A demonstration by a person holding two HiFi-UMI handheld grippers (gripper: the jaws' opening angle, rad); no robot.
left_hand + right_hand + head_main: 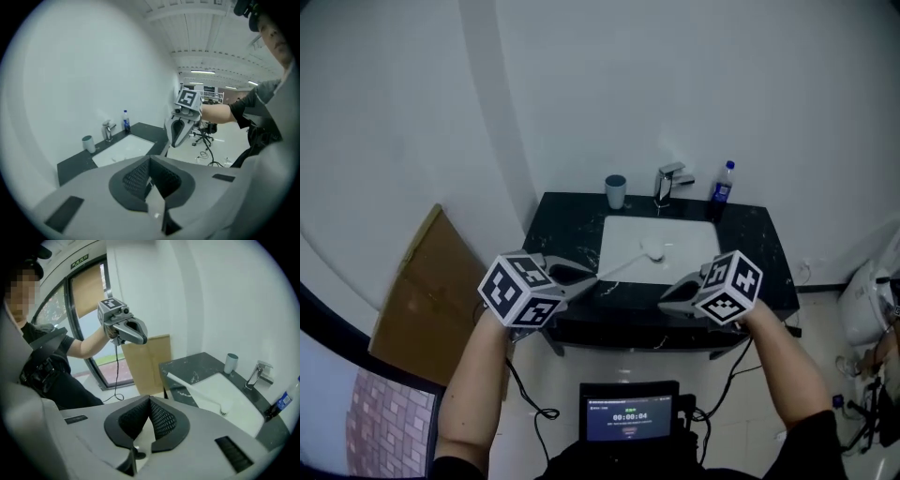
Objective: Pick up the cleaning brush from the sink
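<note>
A white long-handled cleaning brush (628, 264) lies in the white sink (689, 234), head in the basin and handle slanting out over the front-left rim. In the right gripper view the brush (199, 393) reaches from the counter edge into the sink (234, 394). My left gripper (592, 278) hovers in front of the counter, shut and empty, tips close to the handle's end. My right gripper (666, 305) is held at the front right, jaws together with nothing in them. The two grippers point toward each other. Each gripper view shows its own closed jaws, left gripper (150, 161) and right gripper (150, 401).
On the black countertop (759, 244) a grey cup (616, 191), a chrome faucet (668, 182) and a blue-capped bottle (723, 184) stand along the back wall. A cardboard sheet (427, 291) leans at the left. A small screen (629, 412) sits at my waist, with cables on the floor.
</note>
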